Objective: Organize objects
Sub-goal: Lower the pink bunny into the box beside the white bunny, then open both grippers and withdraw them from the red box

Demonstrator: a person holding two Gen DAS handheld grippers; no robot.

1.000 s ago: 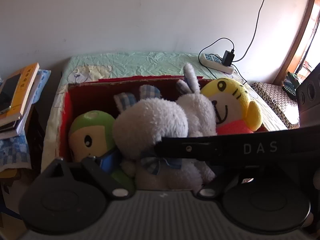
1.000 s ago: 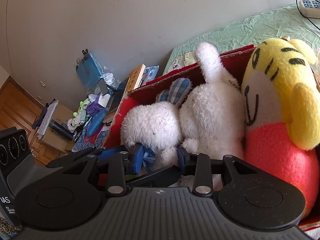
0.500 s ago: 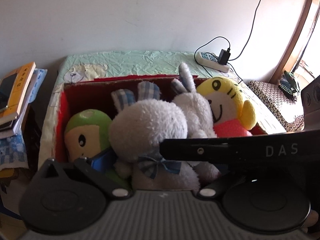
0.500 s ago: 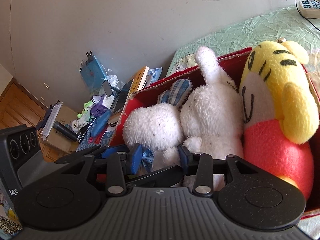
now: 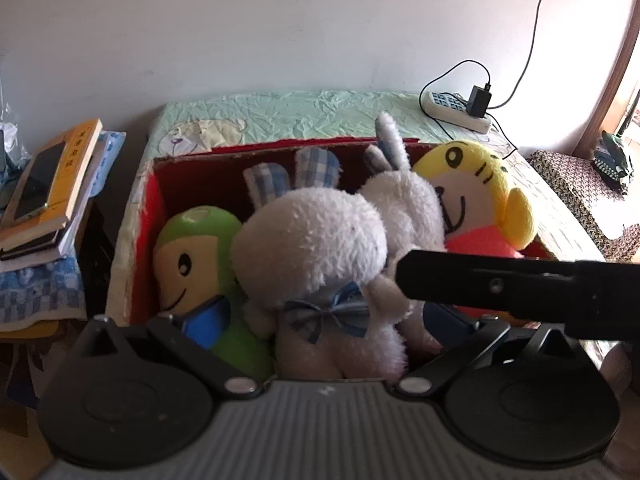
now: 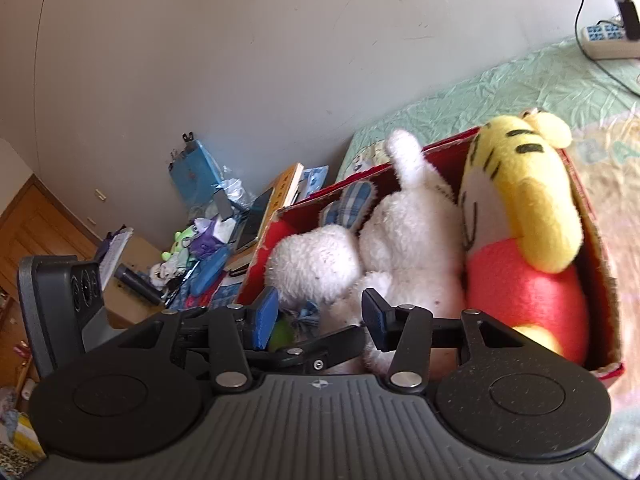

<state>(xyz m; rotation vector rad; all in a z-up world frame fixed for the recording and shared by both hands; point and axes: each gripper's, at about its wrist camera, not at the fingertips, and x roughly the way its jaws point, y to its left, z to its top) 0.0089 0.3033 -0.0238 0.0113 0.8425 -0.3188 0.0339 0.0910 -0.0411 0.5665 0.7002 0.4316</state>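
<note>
A red cardboard box (image 5: 148,216) on the bed holds several plush toys: a green-hooded doll (image 5: 192,252), a white bunny with a blue bow (image 5: 316,248), a second white bunny (image 5: 404,200) and a yellow tiger in a red shirt (image 5: 476,196). My left gripper (image 5: 320,324) is open, its fingers on either side of the bow bunny's body. My right gripper (image 6: 320,316) is open just in front of the bunnies (image 6: 316,260), touching nothing I can make out. The box (image 6: 596,240) and the tiger (image 6: 524,208) also show in the right wrist view. The right gripper's body crosses the left wrist view as a black bar (image 5: 500,288).
A stack of books with a phone on top (image 5: 48,184) sits left of the box. A power strip with a charger (image 5: 460,110) lies on the green bedsheet (image 5: 300,112) behind it. A cluttered side table (image 6: 192,256) stands at the left, a patterned stool (image 5: 572,184) at the right.
Both grippers have drawn back from the box, so more of the toys and the box shows. The right gripper's fingers have opened wider. The toys have stayed in place.
</note>
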